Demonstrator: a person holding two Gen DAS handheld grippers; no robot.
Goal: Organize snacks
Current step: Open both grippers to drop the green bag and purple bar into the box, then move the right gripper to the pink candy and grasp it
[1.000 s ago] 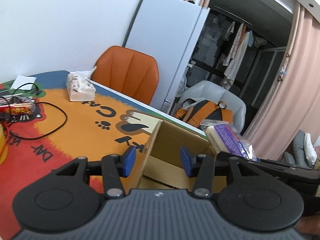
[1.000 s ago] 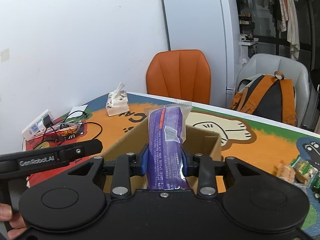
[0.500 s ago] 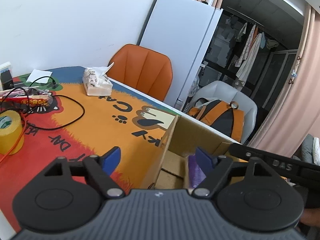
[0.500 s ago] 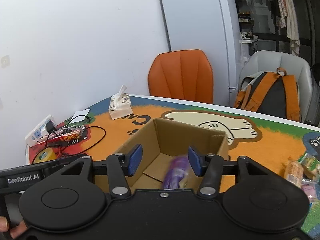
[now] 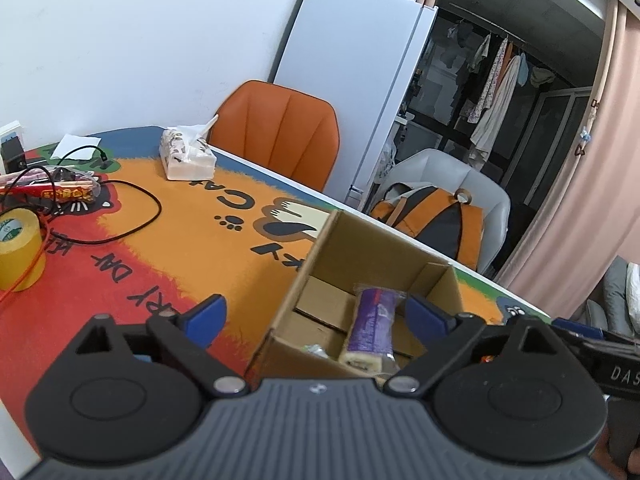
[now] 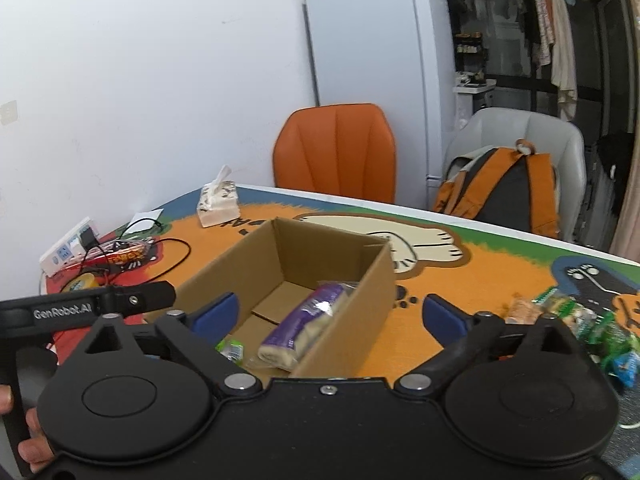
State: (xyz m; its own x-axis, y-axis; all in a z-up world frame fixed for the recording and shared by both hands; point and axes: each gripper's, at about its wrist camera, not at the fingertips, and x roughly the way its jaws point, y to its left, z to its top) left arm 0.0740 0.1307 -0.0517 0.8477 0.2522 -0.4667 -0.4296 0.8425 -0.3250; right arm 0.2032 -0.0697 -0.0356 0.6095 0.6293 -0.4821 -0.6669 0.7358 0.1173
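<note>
An open cardboard box (image 6: 352, 292) (image 5: 316, 268) stands on the colourful table mat. A purple-wrapped snack (image 6: 304, 326) (image 5: 370, 326) lies inside it, next to a small green packet (image 6: 230, 350). My right gripper (image 6: 330, 314) is open and empty, above the box's near right side. My left gripper (image 5: 316, 314) is open and empty, straddling the box's left wall from above. Several loose snack packets (image 6: 576, 322), green, blue and tan, lie on the mat to the right of the box.
A tissue pack (image 5: 186, 158) sits at the far side of the table. A yellow tape roll (image 5: 18, 252), black cable (image 5: 132, 220), red packet (image 5: 52, 192) and power strip (image 6: 66, 252) lie at the left. An orange chair (image 6: 336, 152) and a grey chair with a backpack (image 6: 500, 192) stand behind.
My right gripper opened and let go of the purple snack, which now lies in the box. Both grippers have opened wider and drawn back from the box.
</note>
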